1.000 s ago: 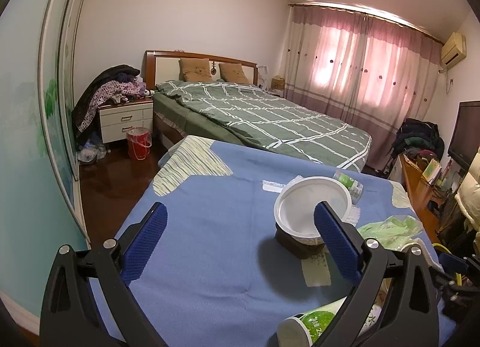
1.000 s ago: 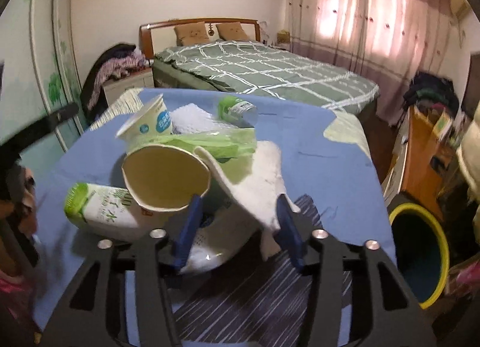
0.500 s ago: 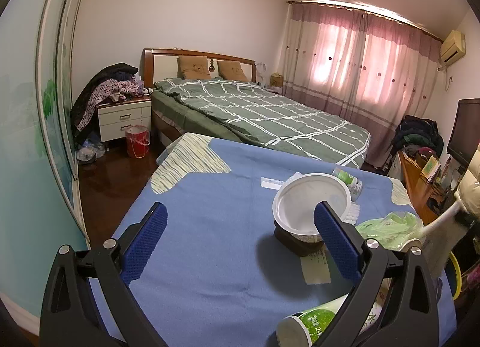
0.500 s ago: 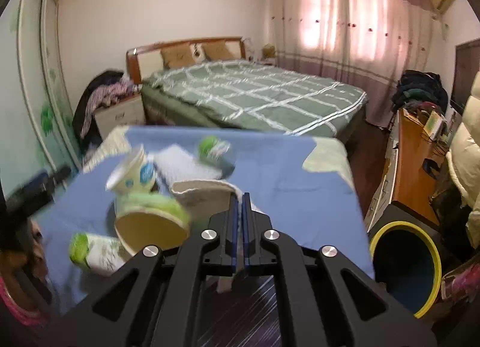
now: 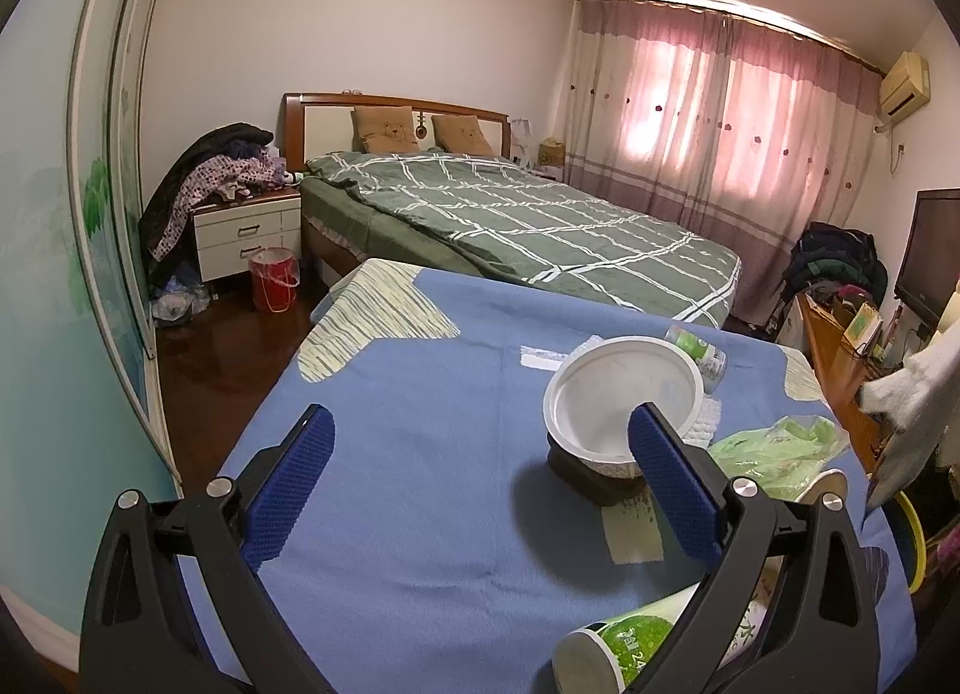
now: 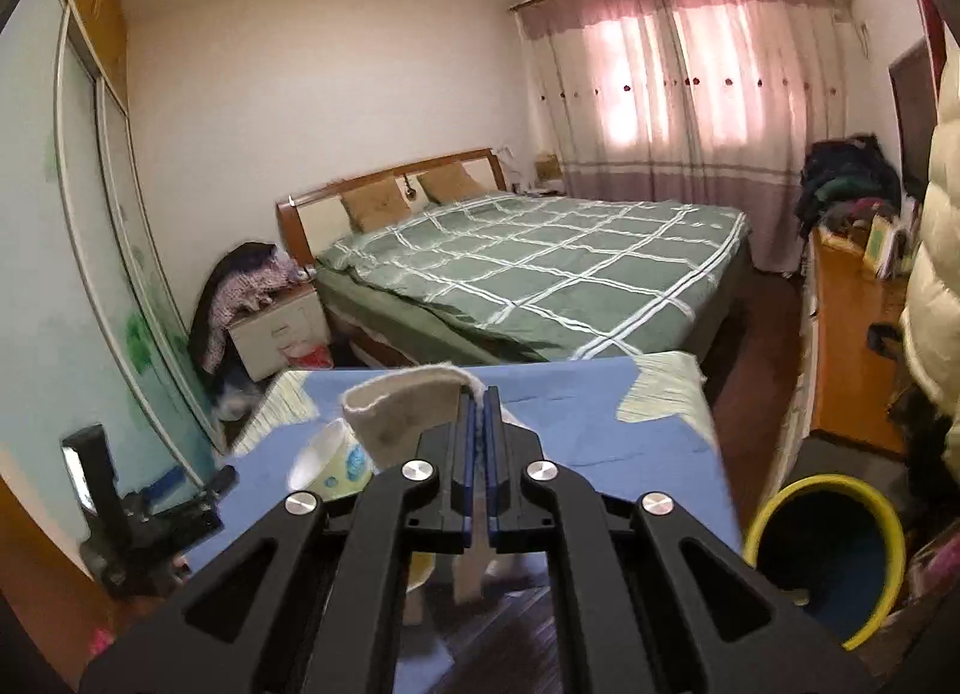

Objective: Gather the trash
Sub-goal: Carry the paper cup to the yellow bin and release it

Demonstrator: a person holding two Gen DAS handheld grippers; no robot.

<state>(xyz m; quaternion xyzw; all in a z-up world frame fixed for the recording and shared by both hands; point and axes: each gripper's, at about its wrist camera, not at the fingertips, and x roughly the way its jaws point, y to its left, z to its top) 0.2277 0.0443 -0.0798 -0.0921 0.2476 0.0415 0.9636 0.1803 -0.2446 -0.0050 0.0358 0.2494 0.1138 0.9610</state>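
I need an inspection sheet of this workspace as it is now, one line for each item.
Surface: table under a blue blanket.
Job's things: white bowl, green bag, lying cup, small bottle, yellow-rimmed bin.
Clutter: nothing seen.
Grippers: left gripper open, holding nothing; right gripper shut on a white cloth.
Cables: nothing seen.
Surroundings: bed, curtains, nightstand.
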